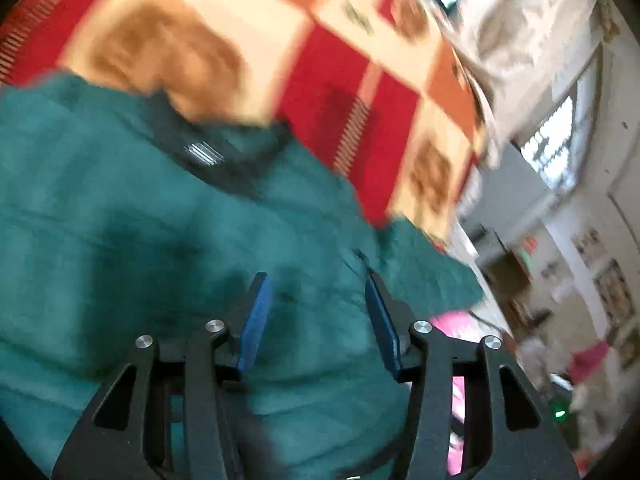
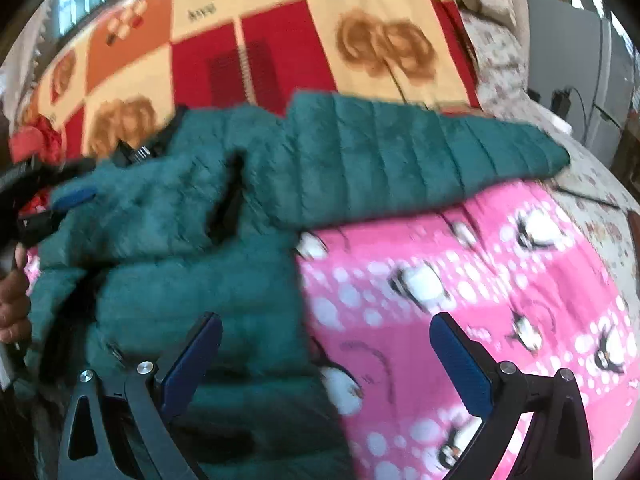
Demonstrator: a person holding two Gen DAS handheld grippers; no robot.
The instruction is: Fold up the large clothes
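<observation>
A teal quilted puffer jacket lies on the bed, one sleeve stretched out to the right. In the left wrist view the jacket fills the lower left, its dark collar with a label toward the top. My left gripper is open just above the jacket body, holding nothing. It also shows at the left edge of the right wrist view. My right gripper is wide open over the jacket's right edge and the pink blanket, holding nothing.
A pink penguin-print blanket lies under the jacket on the right. A red, orange and cream checked blanket covers the far side of the bed. Past the bed's right edge there is room clutter. A hand shows at the left edge.
</observation>
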